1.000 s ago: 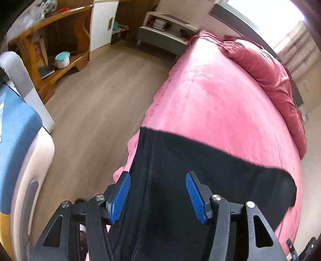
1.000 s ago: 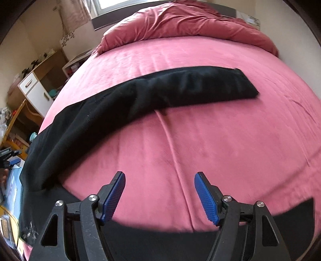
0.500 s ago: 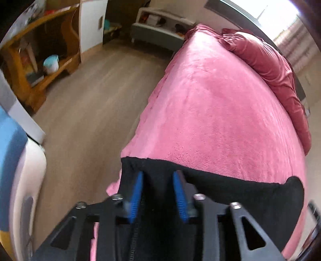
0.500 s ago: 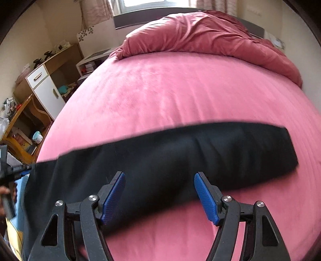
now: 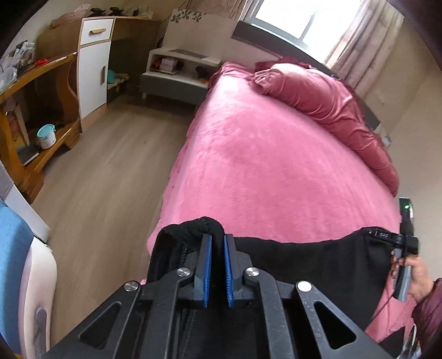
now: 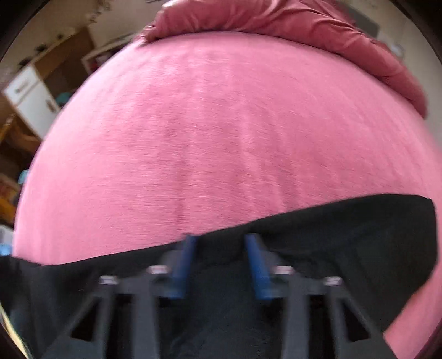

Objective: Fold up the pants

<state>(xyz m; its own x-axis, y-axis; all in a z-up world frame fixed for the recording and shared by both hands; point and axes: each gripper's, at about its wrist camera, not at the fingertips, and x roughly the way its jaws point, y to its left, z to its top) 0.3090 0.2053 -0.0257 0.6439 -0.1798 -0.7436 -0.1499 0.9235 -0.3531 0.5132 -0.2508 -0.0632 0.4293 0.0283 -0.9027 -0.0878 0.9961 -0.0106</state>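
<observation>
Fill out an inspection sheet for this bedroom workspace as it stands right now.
Surface: pink bed cover, bare beyond the pants.
Job's things: black pants along the near edge of the bed.
Clutter: crumpled red duvet at the head end.
Grippers: left gripper shut on bunched pants fabric; right gripper blurred, jaws just closing, pants between them.
Cables: thin cord below the right hand.
Surroundings: wood floor, white cabinet, wooden shelf, window.

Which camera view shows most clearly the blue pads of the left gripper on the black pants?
The left wrist view. There the left gripper is sharp, its blue pads pressed on a bunched edge of the black pants. The right wrist view is blurred and shows only the right gripper over the pants; the left gripper is not visible there.
</observation>
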